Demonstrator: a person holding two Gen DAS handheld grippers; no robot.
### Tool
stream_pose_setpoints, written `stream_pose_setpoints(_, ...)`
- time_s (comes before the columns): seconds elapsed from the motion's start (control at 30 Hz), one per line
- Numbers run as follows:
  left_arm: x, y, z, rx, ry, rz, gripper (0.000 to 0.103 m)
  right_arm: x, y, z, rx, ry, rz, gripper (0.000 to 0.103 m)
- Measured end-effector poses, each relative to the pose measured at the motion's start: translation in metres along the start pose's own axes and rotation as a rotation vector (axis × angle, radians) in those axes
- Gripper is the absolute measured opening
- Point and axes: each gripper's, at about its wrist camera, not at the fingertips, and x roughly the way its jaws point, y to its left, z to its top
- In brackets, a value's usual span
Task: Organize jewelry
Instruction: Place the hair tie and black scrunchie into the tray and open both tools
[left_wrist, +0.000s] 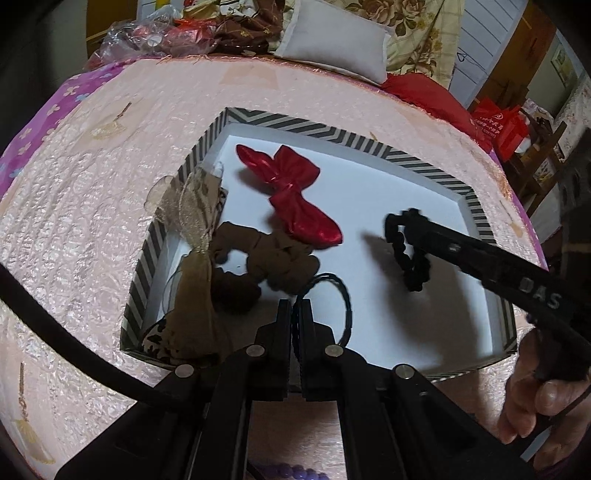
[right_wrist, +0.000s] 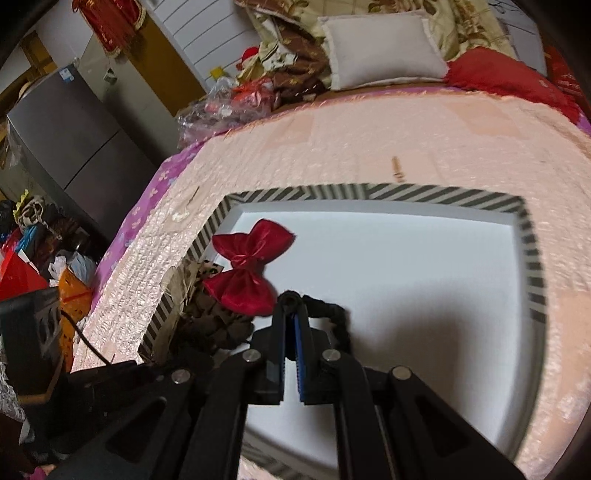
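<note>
A shallow box with a striped rim (left_wrist: 332, 133) and white floor lies on the pink bedspread; its rim also shows in the right wrist view (right_wrist: 443, 194). In it lie a red bow (left_wrist: 295, 195) (right_wrist: 247, 269), a brown scrunchie (left_wrist: 266, 258), and a beige gauze bow (left_wrist: 192, 236) against the left wall. My left gripper (left_wrist: 294, 306) is shut on a thin black hair tie (left_wrist: 341, 295) over the box's near edge. My right gripper (right_wrist: 291, 299) is shut on a black scrunchie (right_wrist: 332, 314) and holds it above the box floor; in the left wrist view the scrunchie (left_wrist: 404, 254) hangs from its fingers.
The pink bedspread (left_wrist: 92, 206) surrounds the box. A white pillow (left_wrist: 336, 40), a red cushion (left_wrist: 428, 96) and crumpled clothes and plastic bags (left_wrist: 155, 37) lie at the far end of the bed. Purple beads (left_wrist: 295, 470) lie near under my left gripper. A grey cabinet (right_wrist: 74, 155) stands beside the bed.
</note>
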Motion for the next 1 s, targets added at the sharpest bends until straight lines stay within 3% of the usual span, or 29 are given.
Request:
stream_pose_setpoints(0.17, 0.000, 0.006, -0.001, -0.013, -0.005, -0.002, 0.000, 0.025, 0.005, 0.004, 0.005, 0.038, 0.009, 0.004)
stream_pose_setpoints(0.33, -0.002, 0.006, -0.002, -0.012, -0.025, 0.023, 0.000, 0.032, -0.003, 0.002, 0.072, 0.055, 0.057, 0.012)
stream_pose_setpoints(0.4, -0.003, 0.005, -0.003, -0.004, -0.039, 0.050, 0.001, 0.028, -0.005, -0.001, 0.076, 0.049, 0.062, 0.012)
stream_pose_setpoints(0.57, -0.006, 0.001, -0.004, 0.011, -0.055, 0.065, 0.017, 0.009, -0.007, -0.004, 0.083, 0.010, 0.091, 0.019)
stream_pose_setpoints(0.63, -0.006, 0.001, -0.005, 0.005, -0.053, 0.062, 0.018, 0.007, -0.008, -0.003, 0.084, 0.009, 0.089, 0.026)
stream_pose_setpoints(1.0, -0.032, -0.007, -0.017, 0.041, -0.119, 0.138, 0.020, -0.032, -0.010, -0.023, 0.100, -0.004, 0.096, 0.030)
